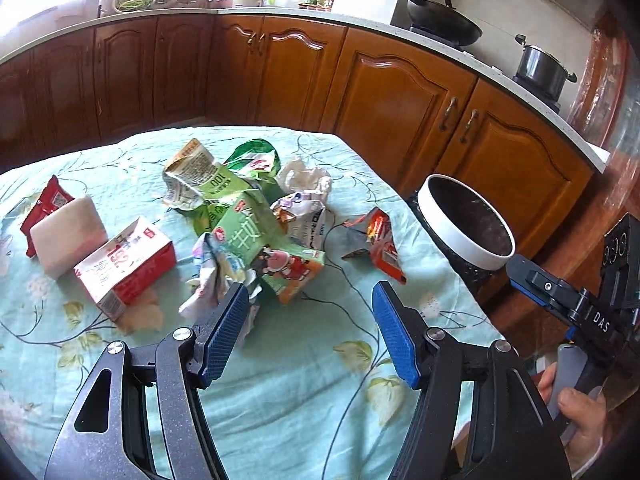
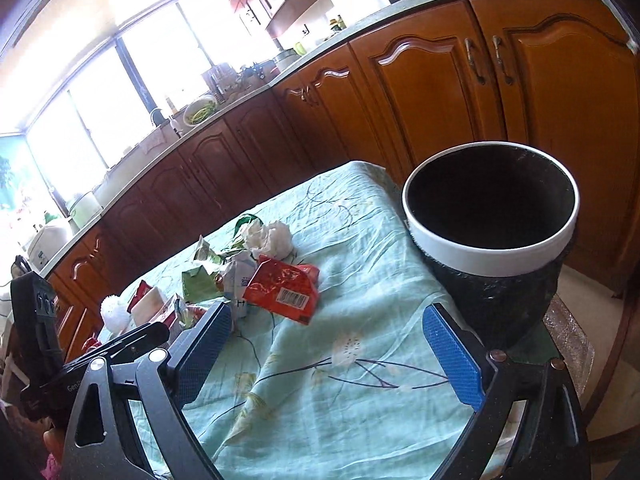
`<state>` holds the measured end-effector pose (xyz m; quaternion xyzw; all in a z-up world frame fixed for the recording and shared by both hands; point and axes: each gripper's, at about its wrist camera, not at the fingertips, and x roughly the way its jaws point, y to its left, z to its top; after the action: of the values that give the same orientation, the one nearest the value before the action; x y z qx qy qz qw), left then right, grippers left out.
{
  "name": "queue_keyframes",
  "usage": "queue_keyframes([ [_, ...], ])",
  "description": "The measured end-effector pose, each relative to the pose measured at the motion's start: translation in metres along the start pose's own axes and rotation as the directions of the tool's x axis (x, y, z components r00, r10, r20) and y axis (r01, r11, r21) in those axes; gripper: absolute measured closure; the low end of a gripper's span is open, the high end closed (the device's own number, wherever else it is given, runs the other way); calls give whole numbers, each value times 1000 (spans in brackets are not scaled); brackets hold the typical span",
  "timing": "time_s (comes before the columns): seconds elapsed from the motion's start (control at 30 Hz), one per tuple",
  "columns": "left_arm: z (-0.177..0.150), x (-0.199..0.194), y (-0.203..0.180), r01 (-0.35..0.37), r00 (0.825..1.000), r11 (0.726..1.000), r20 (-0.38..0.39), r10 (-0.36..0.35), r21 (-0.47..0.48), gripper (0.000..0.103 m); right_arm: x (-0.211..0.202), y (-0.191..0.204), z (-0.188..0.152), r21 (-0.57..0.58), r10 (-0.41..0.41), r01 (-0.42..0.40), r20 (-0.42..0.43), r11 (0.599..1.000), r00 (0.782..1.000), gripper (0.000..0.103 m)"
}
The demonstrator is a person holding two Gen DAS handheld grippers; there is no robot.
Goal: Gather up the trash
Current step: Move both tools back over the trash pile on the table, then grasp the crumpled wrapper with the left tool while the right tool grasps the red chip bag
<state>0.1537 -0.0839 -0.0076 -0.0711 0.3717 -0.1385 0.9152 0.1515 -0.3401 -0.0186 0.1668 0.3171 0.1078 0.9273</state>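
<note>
A pile of trash lies mid-table: a green carton (image 1: 244, 232), crumpled wrappers (image 1: 192, 176), a white tissue wad (image 1: 306, 178) and a red wrapper (image 1: 380, 240). A red-and-white box (image 1: 128, 268) lies to the left. My left gripper (image 1: 310, 296) is open and empty, just short of the pile. A black bin with a white rim (image 1: 468, 224) stands at the table's right edge. In the right wrist view my right gripper (image 2: 328, 320) is open and empty, with the red wrapper (image 2: 284, 290) ahead on the left and the bin (image 2: 492, 240) on the right.
The table wears a light green floral cloth (image 1: 288, 368). Wooden kitchen cabinets (image 1: 400, 92) run behind it, with a wok (image 1: 444, 22) and a pot (image 1: 542, 68) on the counter. A red packet (image 1: 46, 208) and a white block (image 1: 68, 232) lie far left.
</note>
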Motion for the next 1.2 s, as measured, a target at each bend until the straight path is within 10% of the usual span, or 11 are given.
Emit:
queue_keyframes([
  [0.83,3,38,58,-105,991,994,-82,105,4,38,107,52,5,-124,-11,-11,-177,992,984,5],
  [0.97,4,49,62,-111,990,994,-91,111,6,40,118,54,3,-150,-39,11,-185,989,982,39],
  [1.2,1,48,57,-89,991,995,-92,92,36,84,108,50,-3,-142,-25,-1,-177,990,984,89],
])
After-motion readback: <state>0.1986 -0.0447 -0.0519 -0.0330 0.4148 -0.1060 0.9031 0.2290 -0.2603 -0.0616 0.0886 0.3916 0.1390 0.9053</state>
